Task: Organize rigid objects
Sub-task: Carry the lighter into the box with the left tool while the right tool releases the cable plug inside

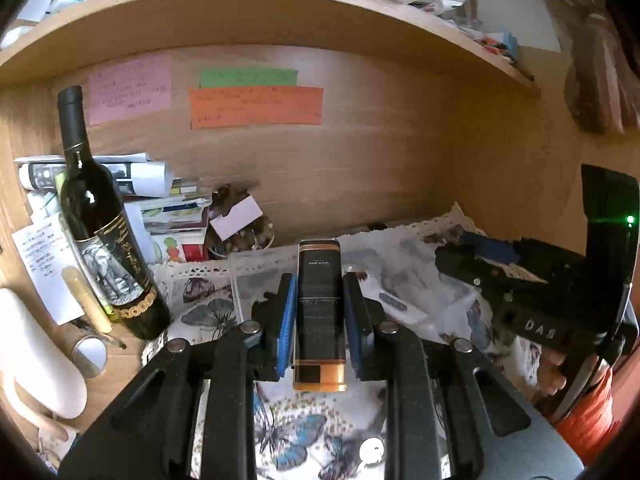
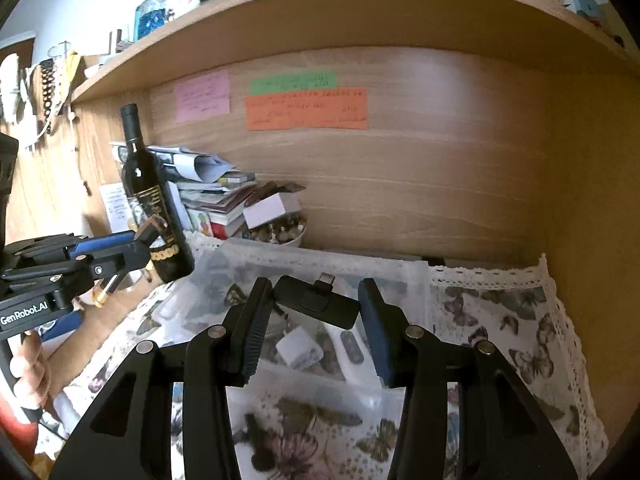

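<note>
left gripper [image 1: 320, 316] pinching glossy black-and-orange rectangular bottle [image 1: 320, 320] | right gripper [image 2: 316, 312] clamped on matte black adapter [image 2: 316, 304] | clear plastic bin [image 2: 416, 276] below

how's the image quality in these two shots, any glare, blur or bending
Left wrist: shelf edge bows strongly from fisheye, window highlights glint on the bottle, corners go black. Right wrist: same bowing, sticky notes' writing too soft to read, daylight washes the upper left.

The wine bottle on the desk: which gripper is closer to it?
Left. In the right wrist view the left gripper sits right in front of the wine bottle, while the right gripper hangs over the clear box, off to the bottle's right.
</note>
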Available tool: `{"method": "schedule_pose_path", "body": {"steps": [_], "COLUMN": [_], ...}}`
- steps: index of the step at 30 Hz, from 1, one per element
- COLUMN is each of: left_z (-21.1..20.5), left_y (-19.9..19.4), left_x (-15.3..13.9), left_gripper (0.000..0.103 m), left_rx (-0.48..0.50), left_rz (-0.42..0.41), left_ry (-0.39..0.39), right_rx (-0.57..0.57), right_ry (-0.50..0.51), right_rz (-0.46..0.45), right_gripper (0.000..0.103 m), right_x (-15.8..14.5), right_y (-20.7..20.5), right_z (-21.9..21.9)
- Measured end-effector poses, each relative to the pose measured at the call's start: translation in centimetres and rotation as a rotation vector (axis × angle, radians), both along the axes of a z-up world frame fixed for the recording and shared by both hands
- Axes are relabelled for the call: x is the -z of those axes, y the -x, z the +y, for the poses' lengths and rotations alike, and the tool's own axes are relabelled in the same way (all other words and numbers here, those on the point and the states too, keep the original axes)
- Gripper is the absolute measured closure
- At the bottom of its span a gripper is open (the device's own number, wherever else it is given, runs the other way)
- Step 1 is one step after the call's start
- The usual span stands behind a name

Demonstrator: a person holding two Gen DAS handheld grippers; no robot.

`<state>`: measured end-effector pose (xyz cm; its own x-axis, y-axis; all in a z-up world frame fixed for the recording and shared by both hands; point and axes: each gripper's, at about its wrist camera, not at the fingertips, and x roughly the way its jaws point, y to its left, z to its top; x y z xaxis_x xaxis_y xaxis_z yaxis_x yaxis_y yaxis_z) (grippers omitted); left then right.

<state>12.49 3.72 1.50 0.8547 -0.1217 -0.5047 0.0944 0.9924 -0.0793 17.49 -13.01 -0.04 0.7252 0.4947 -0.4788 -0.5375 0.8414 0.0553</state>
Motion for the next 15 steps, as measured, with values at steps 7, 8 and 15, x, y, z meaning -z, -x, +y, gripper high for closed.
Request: {"method": "schedule_pose_path", "body": {"steps": [7,8,15], "left_z": [-0.2,-0.2,-0.2], "left_y": [-3.6,-4.1,-6.9], "left_x": [2.5,2.9,6.3], "left_gripper": [0.080,0.080,0.080], "left_rx": [-0.011,-0.011,-0.011], "left_rz": [0.071,0.086,0.188], "left_ry": [-0.003,-0.004,-0.021], "right_rx": [0.004,0.007,0.027], "right_ry": [0.026,0.034,0.080], "right_rz": [0.069,0.083,0.161], "right_gripper": [0.062,0.062,0.062], "right_x": [2.1,2.5,5.3], "right_y": [-2.6,-3.0,-5.1], "right_z": [0.9,1.0,1.3]}}
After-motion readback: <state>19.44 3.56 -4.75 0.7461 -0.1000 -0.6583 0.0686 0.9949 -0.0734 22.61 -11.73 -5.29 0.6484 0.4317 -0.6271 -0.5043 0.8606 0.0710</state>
